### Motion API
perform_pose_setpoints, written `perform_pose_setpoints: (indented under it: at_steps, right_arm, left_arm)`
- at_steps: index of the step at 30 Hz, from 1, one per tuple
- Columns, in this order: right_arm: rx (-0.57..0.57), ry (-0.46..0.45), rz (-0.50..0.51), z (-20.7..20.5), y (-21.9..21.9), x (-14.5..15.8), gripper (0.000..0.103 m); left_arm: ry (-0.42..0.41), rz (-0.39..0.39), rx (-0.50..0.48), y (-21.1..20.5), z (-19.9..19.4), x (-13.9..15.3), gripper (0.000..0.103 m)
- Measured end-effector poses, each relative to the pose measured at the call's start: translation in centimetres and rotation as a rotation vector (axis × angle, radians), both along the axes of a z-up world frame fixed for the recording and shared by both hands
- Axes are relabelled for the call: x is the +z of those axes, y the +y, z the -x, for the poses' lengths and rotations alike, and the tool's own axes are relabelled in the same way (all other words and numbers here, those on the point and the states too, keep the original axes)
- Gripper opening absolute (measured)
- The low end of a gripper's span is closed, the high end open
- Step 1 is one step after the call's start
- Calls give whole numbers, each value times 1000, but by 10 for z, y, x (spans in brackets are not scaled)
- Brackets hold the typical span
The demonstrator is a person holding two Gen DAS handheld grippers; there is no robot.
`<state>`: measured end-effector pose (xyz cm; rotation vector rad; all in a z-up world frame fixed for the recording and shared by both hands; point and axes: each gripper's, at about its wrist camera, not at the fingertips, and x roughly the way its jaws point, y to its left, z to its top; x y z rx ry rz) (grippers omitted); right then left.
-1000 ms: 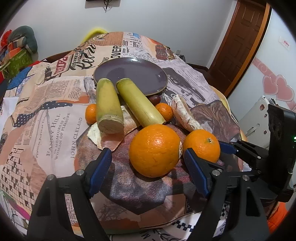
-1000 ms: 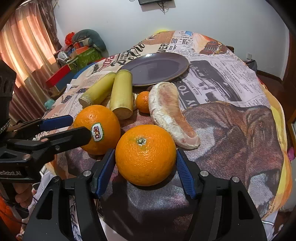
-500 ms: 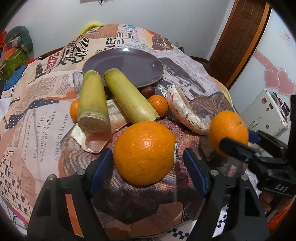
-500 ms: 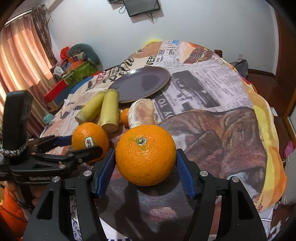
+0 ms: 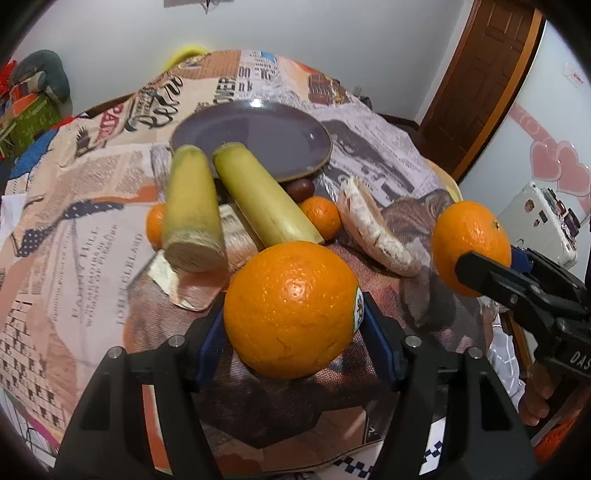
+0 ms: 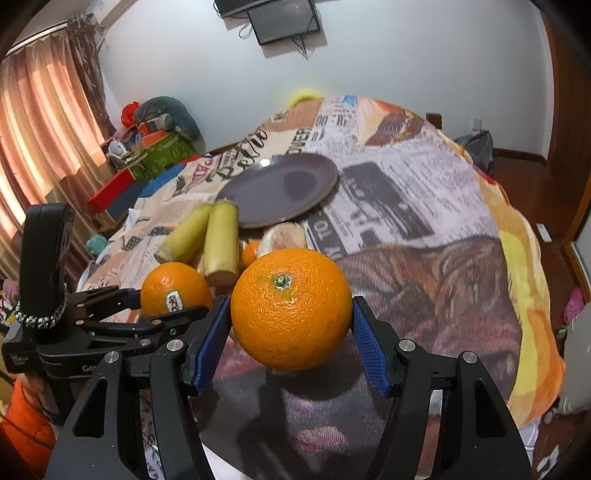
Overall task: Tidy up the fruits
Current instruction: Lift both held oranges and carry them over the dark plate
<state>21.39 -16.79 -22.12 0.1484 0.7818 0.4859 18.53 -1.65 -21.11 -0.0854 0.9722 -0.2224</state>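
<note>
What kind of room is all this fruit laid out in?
Most likely a room in someone's home, perhaps a bedroom. A wall-mounted TV hangs above, orange curtains cover a window, and a wooden door stands nearby. The fruit sits on a newspaper-print cloth.

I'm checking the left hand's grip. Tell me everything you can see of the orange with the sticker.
The stickered orange is large, round, bright, with pebbled peel and an oval label on its side. The left gripper is shut on it, a blue pad pressed to each flank. It seems lifted off the patterned cloth, touching nothing else.
</note>
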Motion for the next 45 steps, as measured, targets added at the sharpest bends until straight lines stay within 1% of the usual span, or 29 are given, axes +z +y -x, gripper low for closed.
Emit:
perform_pose_setpoints:
  at_steps: [5, 12, 18, 23, 27, 33, 40, 45]
  right_arm:
    - [-9, -47, -2, -3, 2, 15, 61]
    - [-28, -132, -12, -16, 3, 40, 61]
    - [-33, -215, -17, -27, 9, 61, 61]
    - [-28, -257, -25, -41, 16, 71, 61]
    - [-19, -283, -22, -57, 25, 76, 61]
    - [-10, -299, -13, -75, 36, 76, 61]
    - [3, -295, 18, -106, 48, 69, 61]
    - [21, -268, 43, -131, 58, 59, 61]
  left_arm:
    - [-57, 13, 19, 10, 5, 23, 66]
    - [-177, 6, 52, 25, 2, 65, 66]
    - [-262, 9, 82, 36, -12, 95, 67]
    - [-319, 7, 93, 42, -26, 112, 67]
    - [-340, 13, 106, 47, -43, 117, 67]
    - [-335, 9, 117, 53, -75, 111, 66]
    - [-310, -14, 128, 61, -114, 99, 66]
    - [-271, -12, 132, 69, -141, 84, 67]
